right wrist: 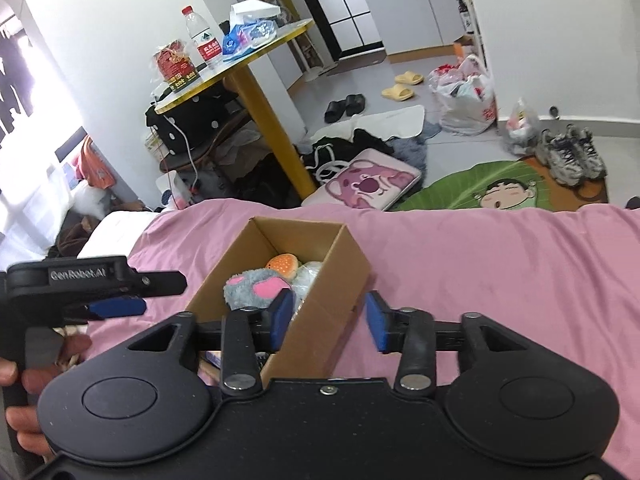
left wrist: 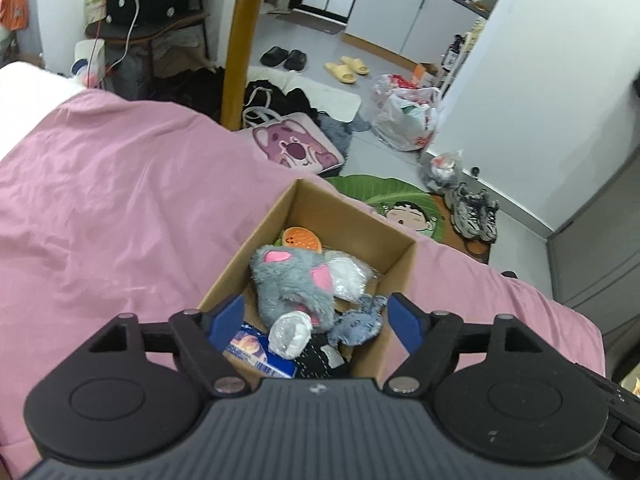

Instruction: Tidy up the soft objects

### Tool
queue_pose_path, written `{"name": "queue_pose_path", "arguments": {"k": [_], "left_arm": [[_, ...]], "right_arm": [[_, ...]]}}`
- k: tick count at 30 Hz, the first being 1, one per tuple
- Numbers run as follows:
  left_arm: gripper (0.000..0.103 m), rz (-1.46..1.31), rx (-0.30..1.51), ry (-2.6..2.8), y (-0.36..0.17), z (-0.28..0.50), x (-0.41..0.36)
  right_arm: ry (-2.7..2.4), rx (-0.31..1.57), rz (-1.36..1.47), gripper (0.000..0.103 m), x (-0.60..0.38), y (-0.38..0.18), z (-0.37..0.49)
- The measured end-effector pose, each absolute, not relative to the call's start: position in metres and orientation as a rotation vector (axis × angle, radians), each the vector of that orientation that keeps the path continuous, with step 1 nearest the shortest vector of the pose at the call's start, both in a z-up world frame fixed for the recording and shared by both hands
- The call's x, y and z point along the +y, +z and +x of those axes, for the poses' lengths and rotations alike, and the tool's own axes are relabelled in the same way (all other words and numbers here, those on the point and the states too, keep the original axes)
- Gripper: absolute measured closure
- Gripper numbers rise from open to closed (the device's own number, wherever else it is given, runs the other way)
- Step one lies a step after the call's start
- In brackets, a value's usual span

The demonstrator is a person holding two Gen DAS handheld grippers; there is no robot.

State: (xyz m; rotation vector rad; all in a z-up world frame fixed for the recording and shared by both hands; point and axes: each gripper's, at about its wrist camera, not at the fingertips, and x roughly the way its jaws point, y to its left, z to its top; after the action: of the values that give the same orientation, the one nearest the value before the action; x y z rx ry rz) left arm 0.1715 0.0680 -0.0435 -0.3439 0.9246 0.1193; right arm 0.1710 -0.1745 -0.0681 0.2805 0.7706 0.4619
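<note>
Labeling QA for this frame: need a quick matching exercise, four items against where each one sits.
Items:
1. grey plush toy
2. water bottle
3. yellow slippers
4. cardboard box

Places:
A. on the floor
B. on the pink bedcover
C. inside the box
D. on the yellow-edged table

Pairs: 1-C, 2-D, 3-A, 4-B
</note>
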Motion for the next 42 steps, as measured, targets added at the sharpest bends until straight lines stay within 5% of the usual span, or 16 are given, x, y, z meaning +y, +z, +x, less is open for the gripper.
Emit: {"name": "queue_pose_path", "arguments": {"k": [7,12,23,42], "left_arm": [[0.019,-0.308,0.902,0.045,-0.024,0.145,0.058],[0.017,-0.243,0.894,0.009,-0.015,0.129,0.051],[0.009,-0.200,0.834,-0.024,0.017,0.083,0.041],[0.003,-0.137,0.755,-0.024,0.053,0.006,0.042]], "right_arm": [[0.442,0.727,0.317,0.043,-0.191,-0.051,0.133],[0.394,0.675,0.326,0.019,-0.205,-0.036,0.108],[0.343,0.615,0.352,0.000,-0.227,-0.007,0.064],[0.355,0.560,0.281,0.000,-0.212,0.035,-0.014]]}}
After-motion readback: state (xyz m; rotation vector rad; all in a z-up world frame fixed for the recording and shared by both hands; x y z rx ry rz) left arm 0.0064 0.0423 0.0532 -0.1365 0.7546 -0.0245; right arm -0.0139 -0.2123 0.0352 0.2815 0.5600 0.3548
